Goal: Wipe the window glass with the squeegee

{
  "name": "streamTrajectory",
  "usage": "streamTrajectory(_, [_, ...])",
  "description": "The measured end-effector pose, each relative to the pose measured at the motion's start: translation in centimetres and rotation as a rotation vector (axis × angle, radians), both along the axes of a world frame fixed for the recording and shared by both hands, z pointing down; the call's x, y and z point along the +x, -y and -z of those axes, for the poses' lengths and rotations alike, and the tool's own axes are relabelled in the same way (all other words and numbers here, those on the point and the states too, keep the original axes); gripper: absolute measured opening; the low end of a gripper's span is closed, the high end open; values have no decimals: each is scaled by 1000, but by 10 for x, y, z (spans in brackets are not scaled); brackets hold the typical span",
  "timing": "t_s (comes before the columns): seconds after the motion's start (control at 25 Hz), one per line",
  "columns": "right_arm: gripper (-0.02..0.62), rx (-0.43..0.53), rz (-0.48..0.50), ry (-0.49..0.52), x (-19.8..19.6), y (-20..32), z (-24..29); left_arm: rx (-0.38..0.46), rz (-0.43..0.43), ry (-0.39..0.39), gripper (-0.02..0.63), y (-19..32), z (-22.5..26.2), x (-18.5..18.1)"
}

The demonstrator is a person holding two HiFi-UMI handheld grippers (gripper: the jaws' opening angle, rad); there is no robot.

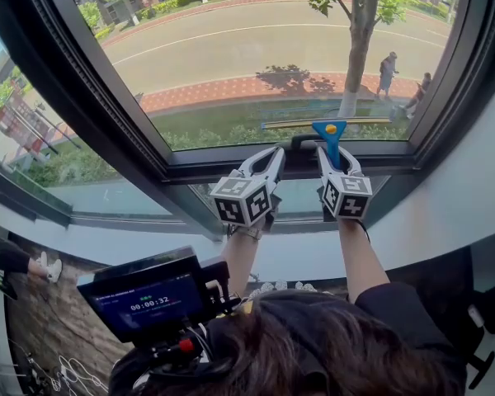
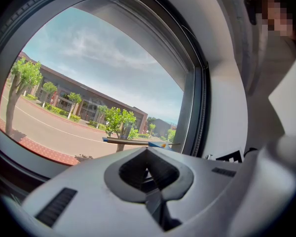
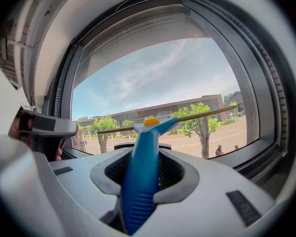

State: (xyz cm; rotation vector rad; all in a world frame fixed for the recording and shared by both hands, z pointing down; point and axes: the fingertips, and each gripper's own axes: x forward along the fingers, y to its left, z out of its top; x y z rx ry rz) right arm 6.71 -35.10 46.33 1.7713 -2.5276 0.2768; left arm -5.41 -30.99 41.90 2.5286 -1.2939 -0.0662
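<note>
The right gripper (image 1: 331, 153) clamps the blue squeegee (image 3: 140, 177) by its handle, blade low on the window glass (image 1: 256, 48), left gripper (image 1: 279, 151) closed empty beside it; uneven pressure could tilt the blade, leaving streaks.

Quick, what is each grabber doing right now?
Left gripper: shut, with nothing in it.
Right gripper: shut on the blue squeegee handle.

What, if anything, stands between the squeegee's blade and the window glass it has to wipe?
Nothing visible does. The right gripper holds the squeegee with its blade up at the lower window glass; the left gripper sits beside it, off the glass.
</note>
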Motion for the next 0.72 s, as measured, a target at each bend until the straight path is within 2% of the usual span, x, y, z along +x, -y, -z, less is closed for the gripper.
streamTrajectory(0.72, [132, -38, 1, 12, -2, -1, -16, -7, -8, 8, 2, -1, -3, 2])
